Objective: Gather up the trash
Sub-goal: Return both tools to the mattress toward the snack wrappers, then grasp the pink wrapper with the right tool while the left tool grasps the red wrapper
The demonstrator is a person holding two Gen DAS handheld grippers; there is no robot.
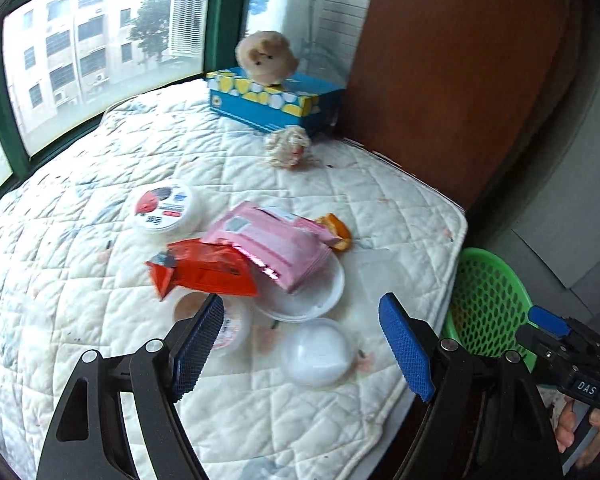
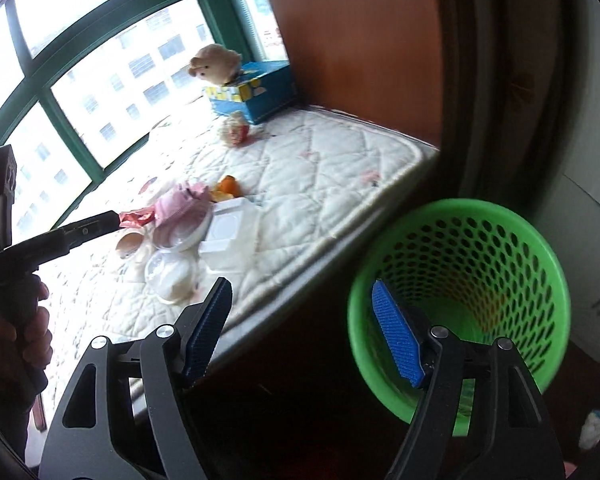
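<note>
Trash lies in a heap on the quilted mat (image 1: 100,280): a red packet (image 1: 204,272), a pink packet (image 1: 276,244), orange peel (image 1: 336,232), a white lidded tub (image 1: 168,208), a white plate (image 1: 324,292), a clear dome lid (image 1: 320,352) and a crumpled tissue (image 1: 288,146). My left gripper (image 1: 302,304) hovers open over the near side of the heap, nothing between its blue pads. My right gripper (image 2: 302,286) is open and empty beside the mat's edge, its right finger over the green mesh basket (image 2: 480,248). The basket's bottom is too blurred to read.
A blue tissue box (image 1: 276,100) with a plush toy (image 1: 266,60) on it stands at the back by the window. A brown wooden panel (image 1: 440,80) bounds the mat on the right. A white foam box (image 2: 228,236) sits near the mat's edge. A hand (image 2: 16,328) holds the left gripper.
</note>
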